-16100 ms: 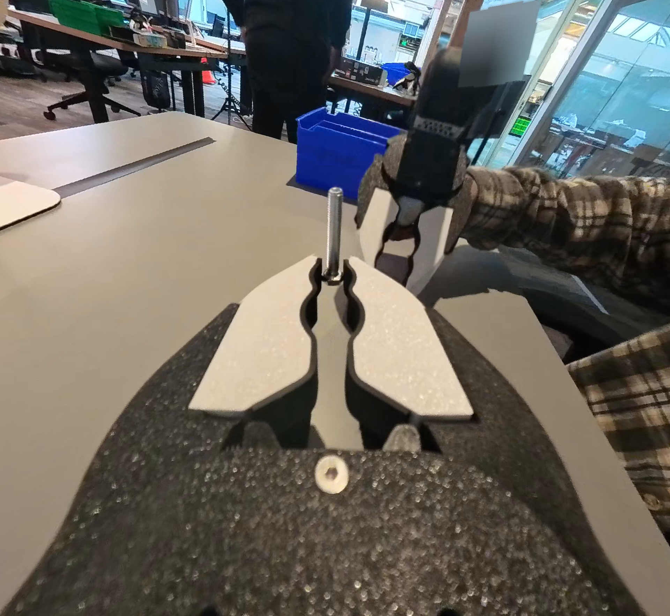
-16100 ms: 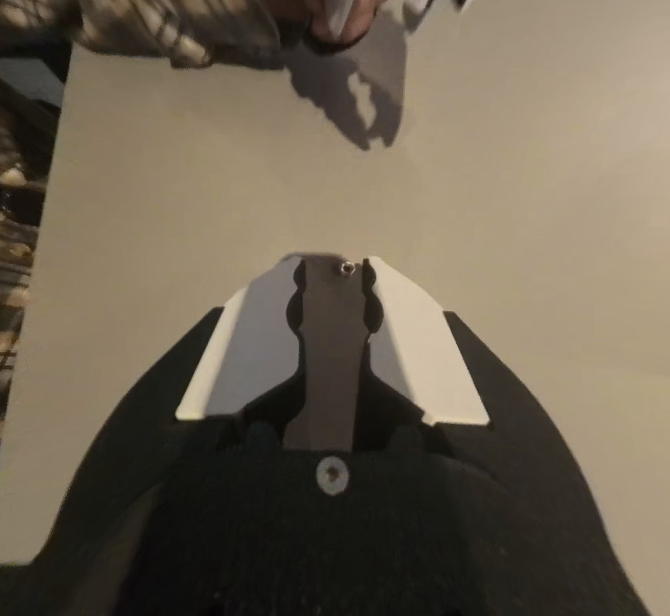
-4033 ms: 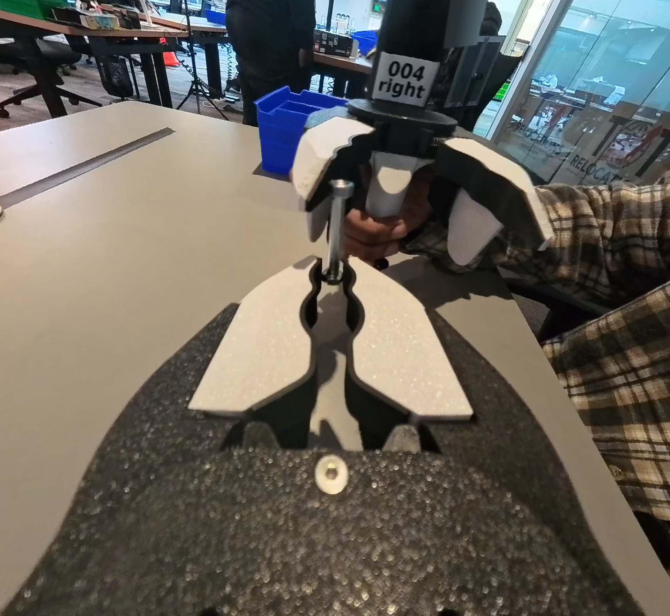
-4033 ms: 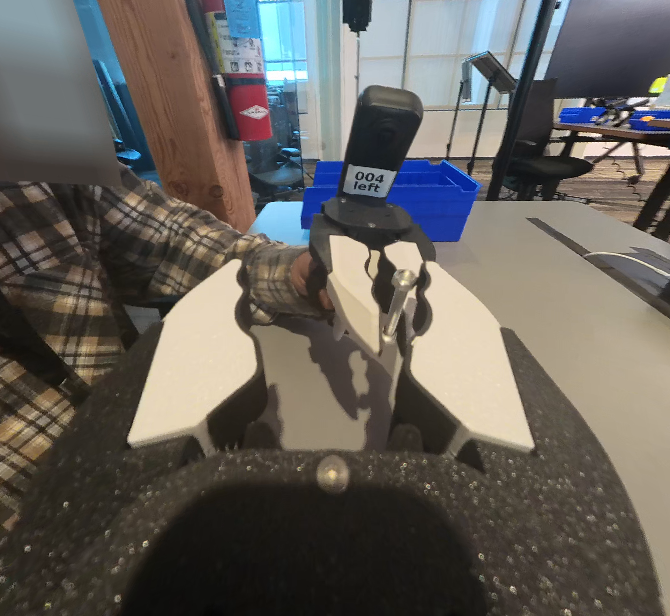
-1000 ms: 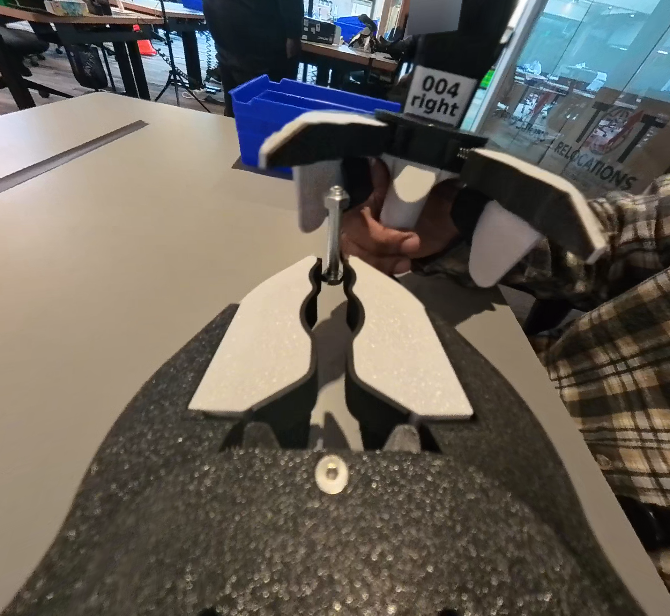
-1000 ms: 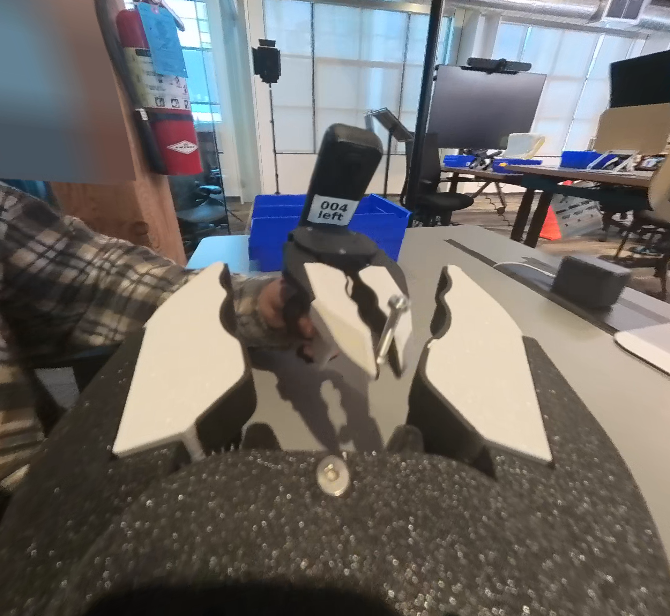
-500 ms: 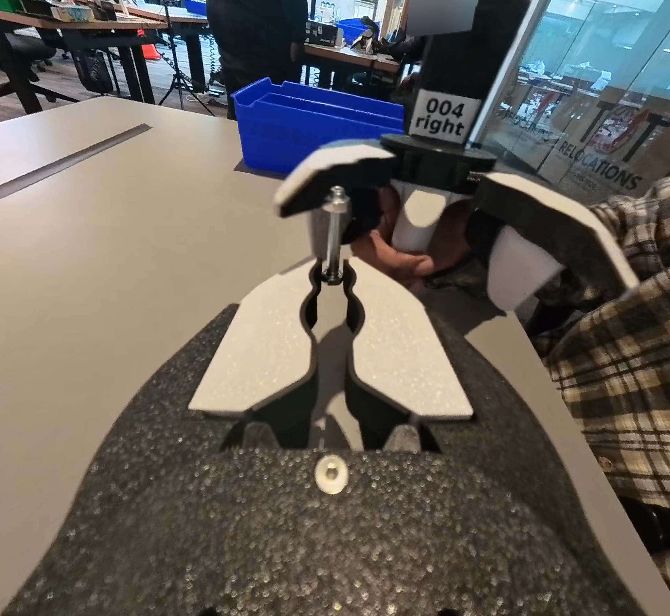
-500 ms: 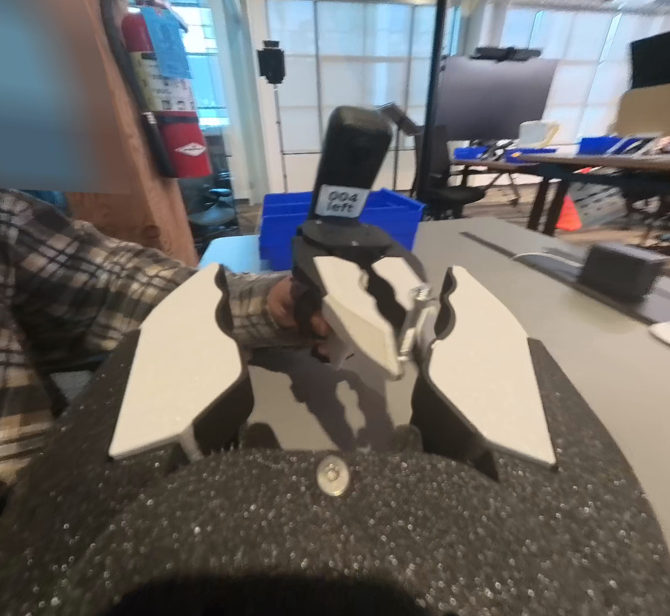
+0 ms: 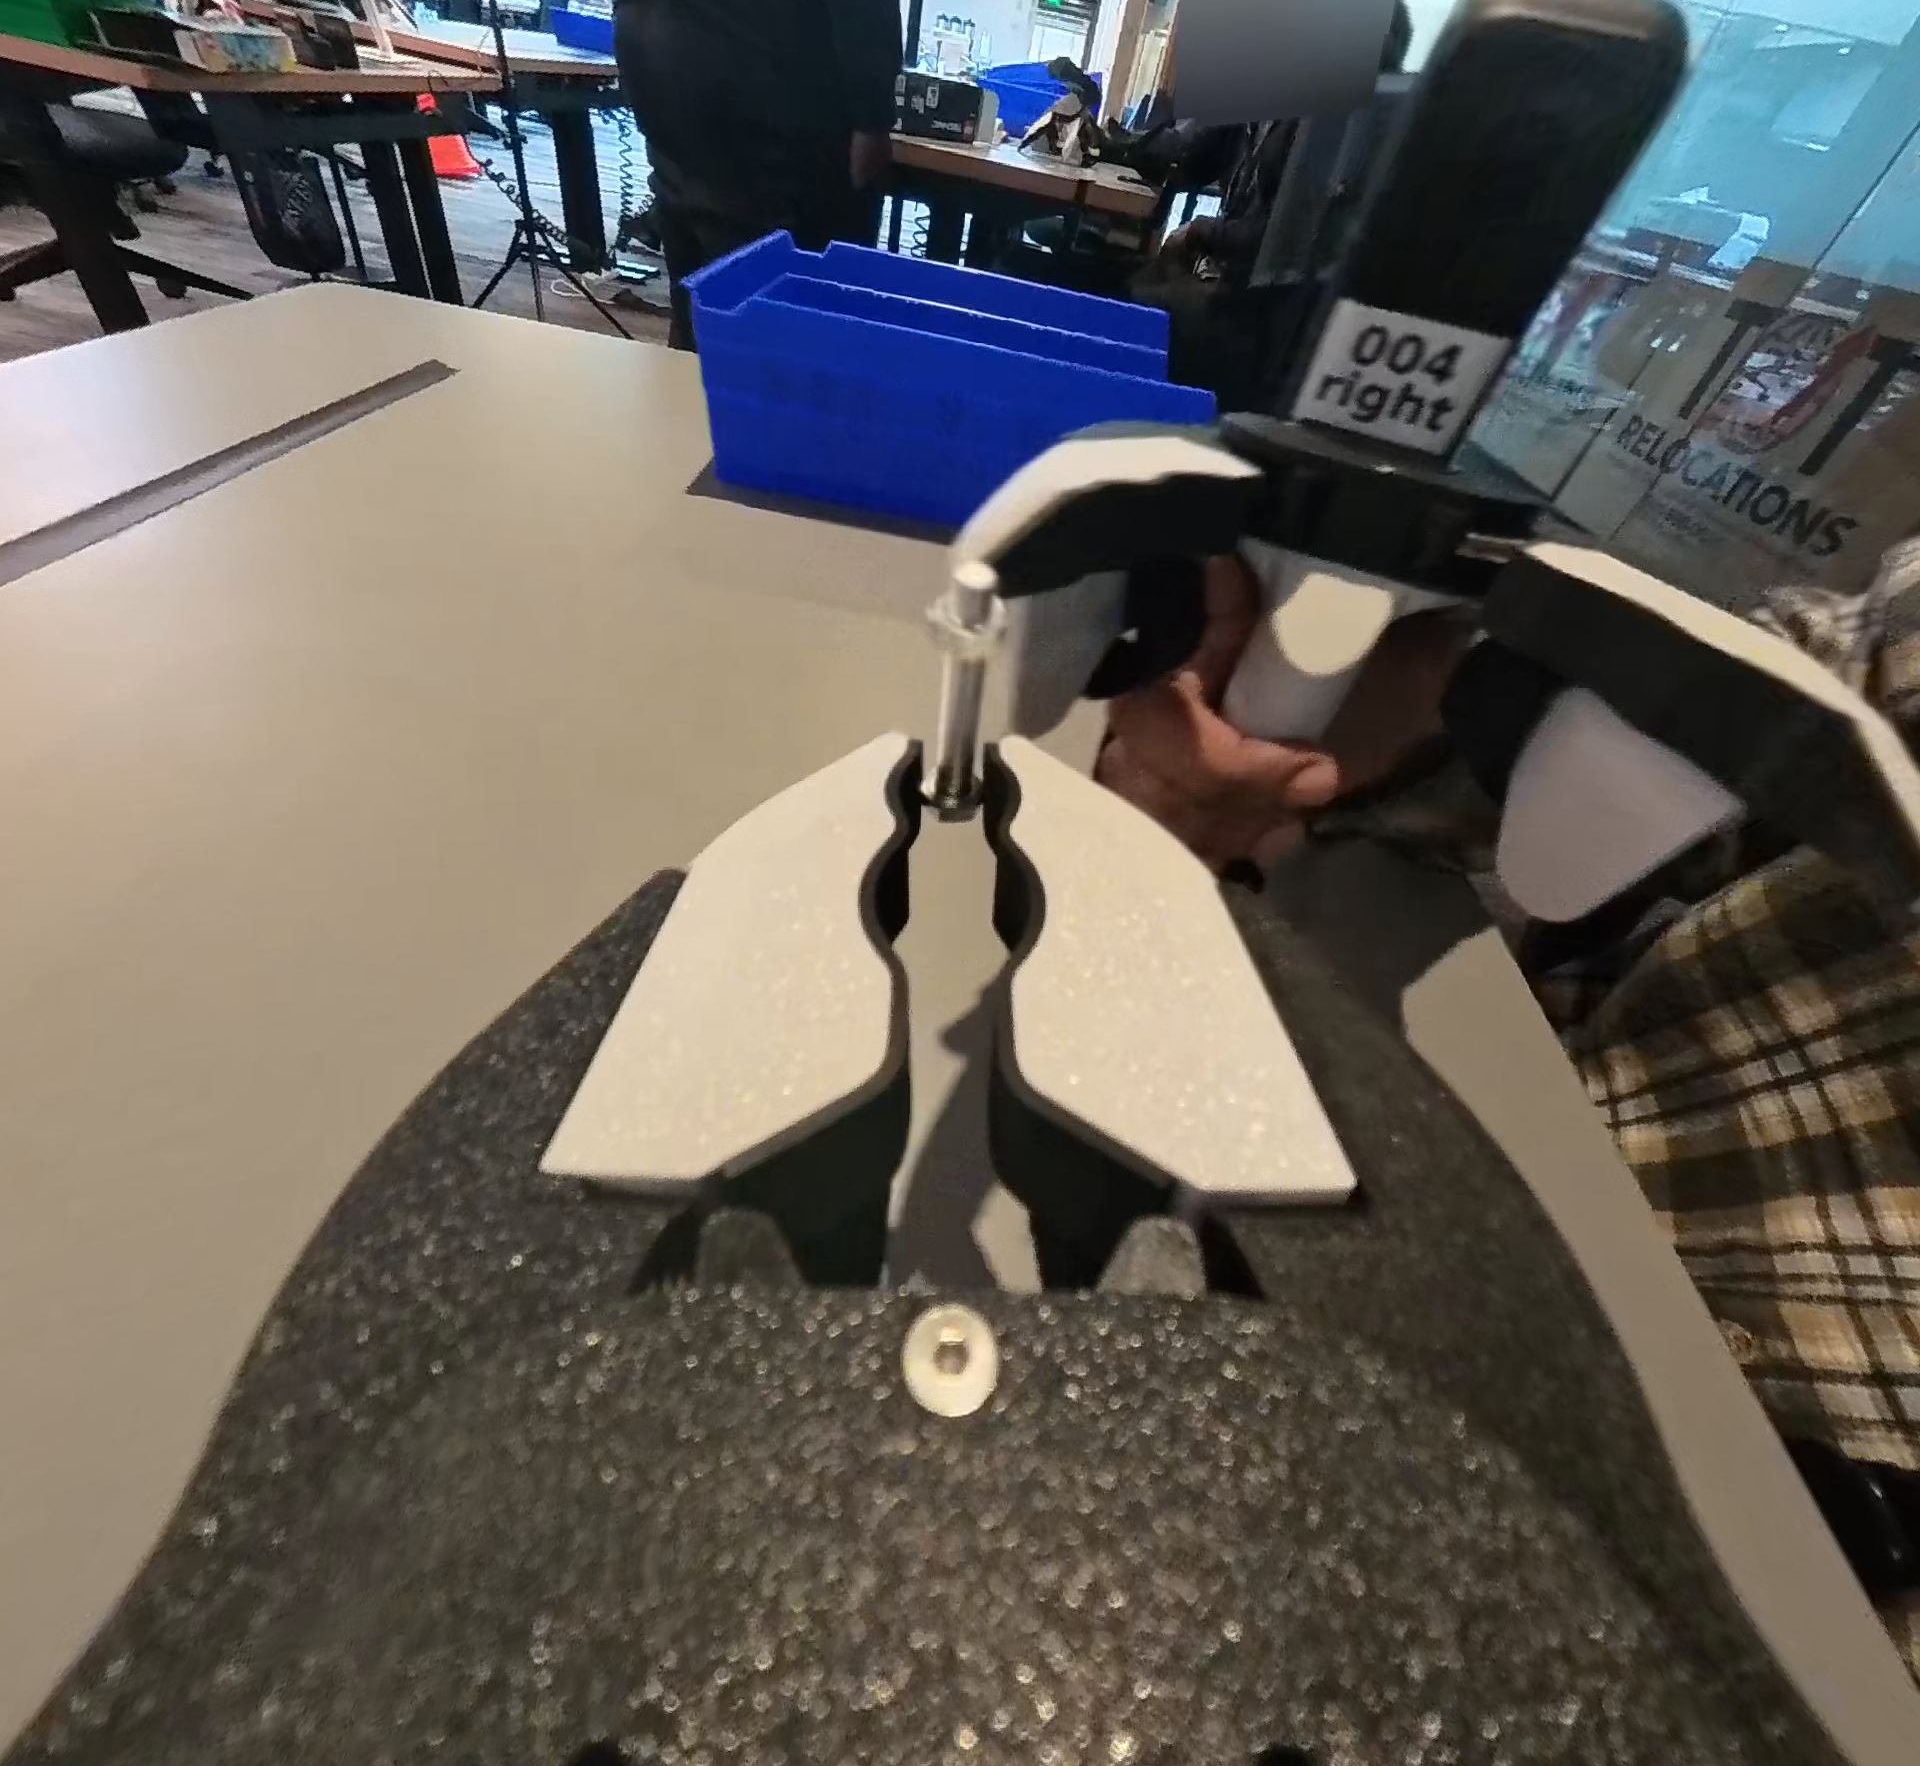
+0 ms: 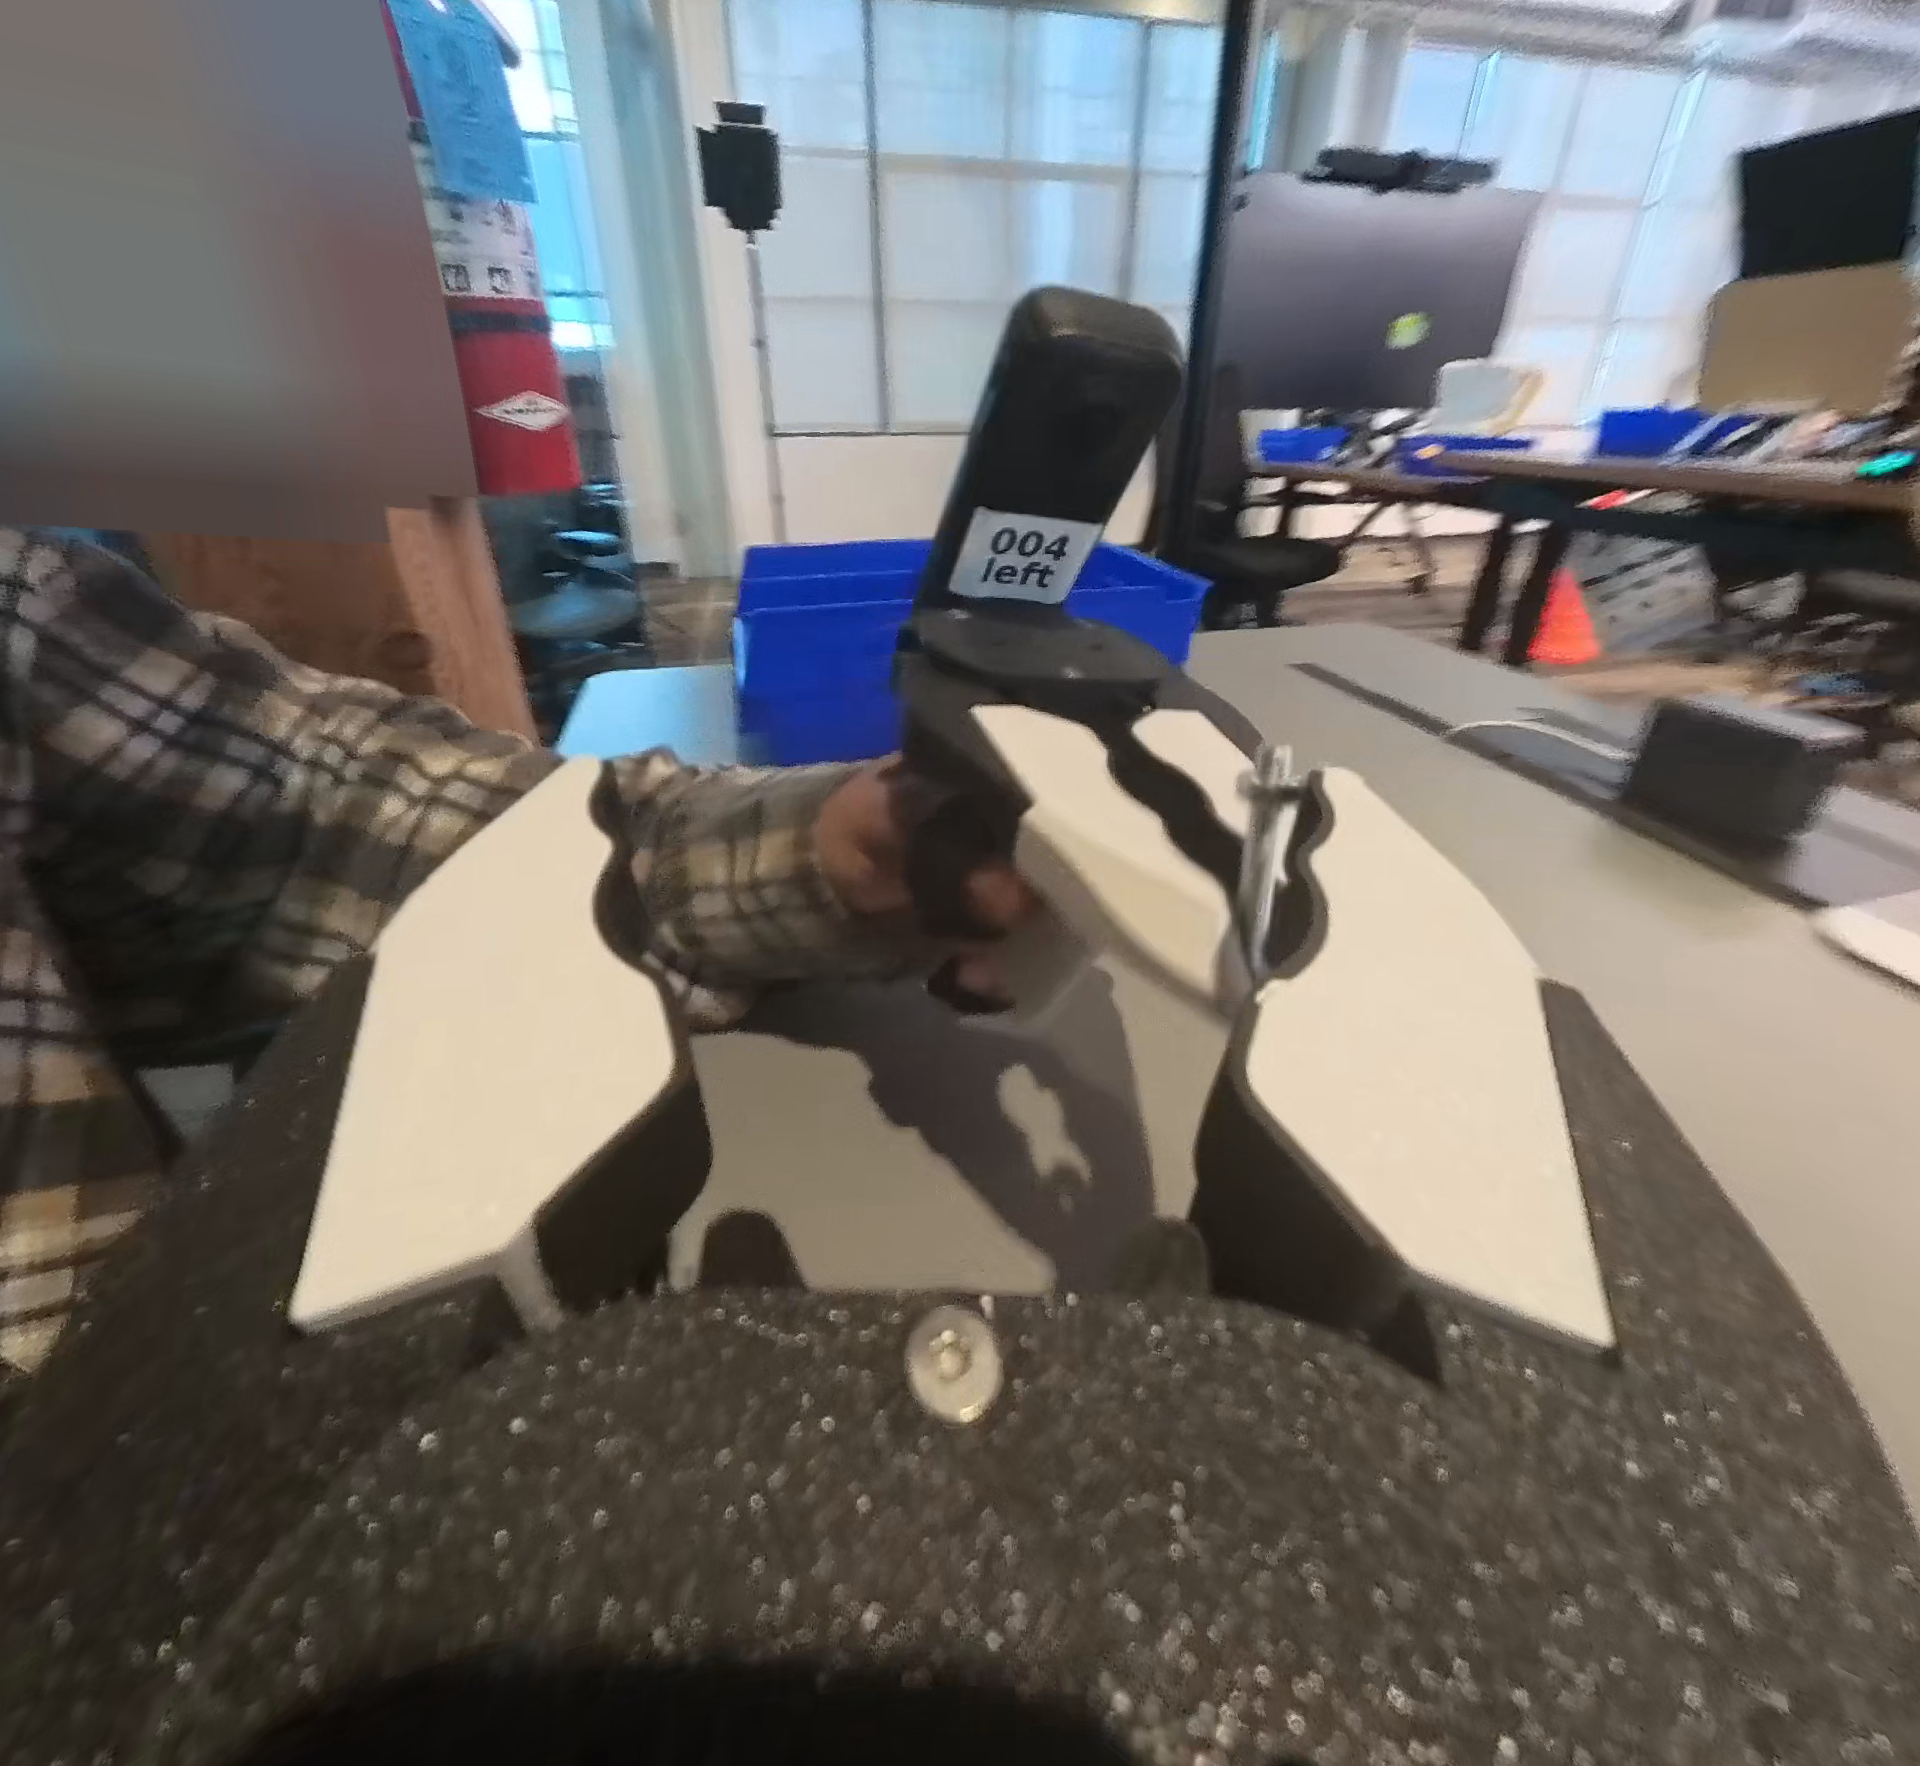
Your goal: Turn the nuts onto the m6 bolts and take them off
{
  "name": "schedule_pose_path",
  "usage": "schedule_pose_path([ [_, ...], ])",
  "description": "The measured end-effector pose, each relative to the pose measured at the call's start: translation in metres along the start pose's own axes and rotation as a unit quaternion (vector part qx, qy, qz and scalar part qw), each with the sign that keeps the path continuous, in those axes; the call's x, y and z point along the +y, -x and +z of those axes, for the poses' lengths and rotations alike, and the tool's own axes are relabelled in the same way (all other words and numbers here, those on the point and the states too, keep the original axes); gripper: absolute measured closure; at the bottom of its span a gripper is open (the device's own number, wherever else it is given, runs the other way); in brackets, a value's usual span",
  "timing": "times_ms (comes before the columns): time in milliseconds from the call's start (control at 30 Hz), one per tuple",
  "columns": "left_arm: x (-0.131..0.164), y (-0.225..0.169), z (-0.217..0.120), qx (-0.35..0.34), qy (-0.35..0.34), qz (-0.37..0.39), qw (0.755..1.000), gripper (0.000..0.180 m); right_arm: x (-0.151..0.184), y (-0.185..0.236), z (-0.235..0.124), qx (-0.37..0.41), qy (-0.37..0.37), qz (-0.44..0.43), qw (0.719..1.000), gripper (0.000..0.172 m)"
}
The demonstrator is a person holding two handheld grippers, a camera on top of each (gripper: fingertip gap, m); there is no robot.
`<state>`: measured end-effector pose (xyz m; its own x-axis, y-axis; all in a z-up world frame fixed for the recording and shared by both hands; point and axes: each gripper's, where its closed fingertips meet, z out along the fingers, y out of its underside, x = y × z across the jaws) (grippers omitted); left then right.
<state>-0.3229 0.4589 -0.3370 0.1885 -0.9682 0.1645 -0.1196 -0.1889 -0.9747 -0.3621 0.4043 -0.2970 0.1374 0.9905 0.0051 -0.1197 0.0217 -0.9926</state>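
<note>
One bolt [image 9: 961,688] stands upright, its head pinched between my left gripper's [image 9: 954,786] fingertips so the shaft is steady for turning. One nut [image 9: 968,620] sits near the threaded tip. My right gripper [image 10: 956,843] is spread wide, holding nothing, one finger [image 10: 1382,937] right beside the nut, seemingly to spin it. One blue bin [image 9: 935,407] sits behind on the grey table [image 9: 364,677].

place: likely open-plan office/lab | cues: desks [image 9: 260,80], monitor [image 10: 1371,303], blue bins [image 9: 935,397], fire extinguisher [image 10: 509,407]
</note>
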Motion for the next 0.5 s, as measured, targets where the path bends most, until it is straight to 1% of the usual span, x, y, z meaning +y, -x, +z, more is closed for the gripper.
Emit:
schedule_pose_path([
  [100,0.0,0.003,-0.002,-0.001,0.0,-0.005,1.0,0.17,-0.006,-0.002,-0.014,0.034,-0.012,-0.008,0.999,0.055],
  [167,0.001,0.001,0.001,0.006,0.0,-0.005,1.0,0.17,-0.01,-0.012,-0.01,0.044,-0.018,-0.008,0.999,0.054],
  [267,0.002,-0.005,0.005,0.01,0.006,0.005,1.0,0.17,-0.007,-0.019,0.006,0.029,-0.017,0.004,0.999,0.053],
  [333,0.001,-0.006,0.005,0.007,0.004,0.006,1.0,0.17,-0.003,-0.012,0.012,0.008,-0.011,0.016,1.0,0.054],
  [433,-0.002,-0.002,0.0,0.0,-0.001,0.004,1.0,0.17,0.003,-0.002,0.0,0.02,0.002,0.002,1.0,0.053],
  [500,-0.003,0.0,-0.002,0.0,-0.003,0.002,1.0,0.17,-0.003,0.0,-0.011,0.036,-0.017,0.004,0.999,0.056],
])
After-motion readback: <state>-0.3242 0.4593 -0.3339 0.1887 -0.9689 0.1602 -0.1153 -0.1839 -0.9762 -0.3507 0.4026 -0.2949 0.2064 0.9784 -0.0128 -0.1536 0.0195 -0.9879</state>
